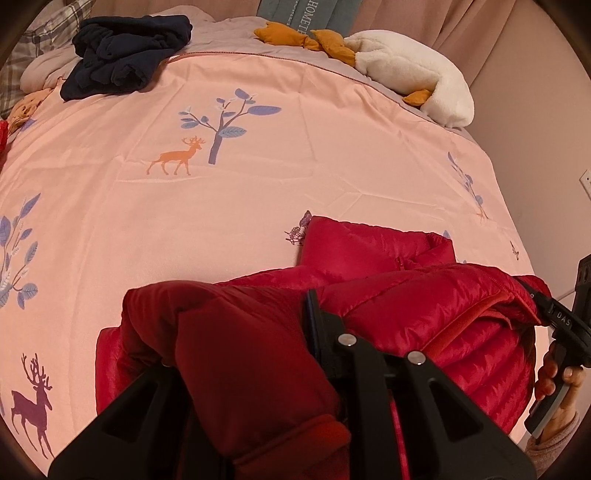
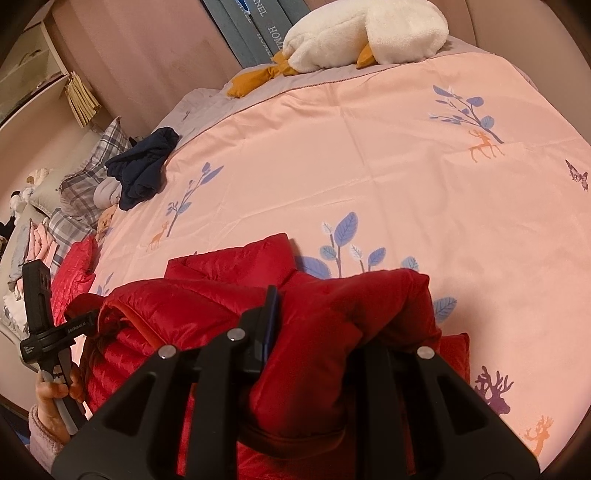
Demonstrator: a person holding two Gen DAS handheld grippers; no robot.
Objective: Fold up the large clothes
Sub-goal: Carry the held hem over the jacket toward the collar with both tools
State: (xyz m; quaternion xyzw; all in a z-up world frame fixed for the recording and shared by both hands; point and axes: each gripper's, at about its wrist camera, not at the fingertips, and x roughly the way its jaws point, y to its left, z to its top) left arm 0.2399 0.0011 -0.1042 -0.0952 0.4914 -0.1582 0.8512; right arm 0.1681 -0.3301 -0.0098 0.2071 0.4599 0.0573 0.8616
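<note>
**Both tongs clamped on the red jacket at the near edge of the bed**

A red quilted jacket (image 1: 388,306) lies bunched on the near part of a pink bedspread (image 1: 258,177) printed with deer and blue-leaved trees. Its far part rests flat on the spread; the near part is lifted into puffy folds that fill the bottom of both wrist views.

The left gripper (image 1: 258,332) is nearly closed, and a thick fold of the jacket fills the gap between its fingers, so it is gripping the jacket. Only the right-hand finger shows clearly in its own view; the other is buried under the fabric, so where that pad presses is hard to make out. In the right wrist view the same tool appears at the left edge, held by a hand (image 2: 55,398) in a pale fuzzy sleeve, its tip against the jacket's side.

The right gripper (image 2: 332,325) is likewise nearly closed on a padded fold of the jacket, which bulges up between and over its fingers. The left wrist view shows this tool at the right edge, with a hand (image 1: 557,373) around its handle and its tip touching the jacket's edge.

Well apart from the jacket, at the far side of the bed, lie a crumpled navy garment (image 1: 125,55), a white plush toy (image 1: 413,70) with mustard-yellow parts, and plaid fabric (image 2: 88,173) near the navy heap. Grey-blue cushions (image 2: 251,26) with lettering stand behind the toy. A second red quilted piece (image 2: 74,273) lies at the bed's left edge in the right wrist view.
</note>
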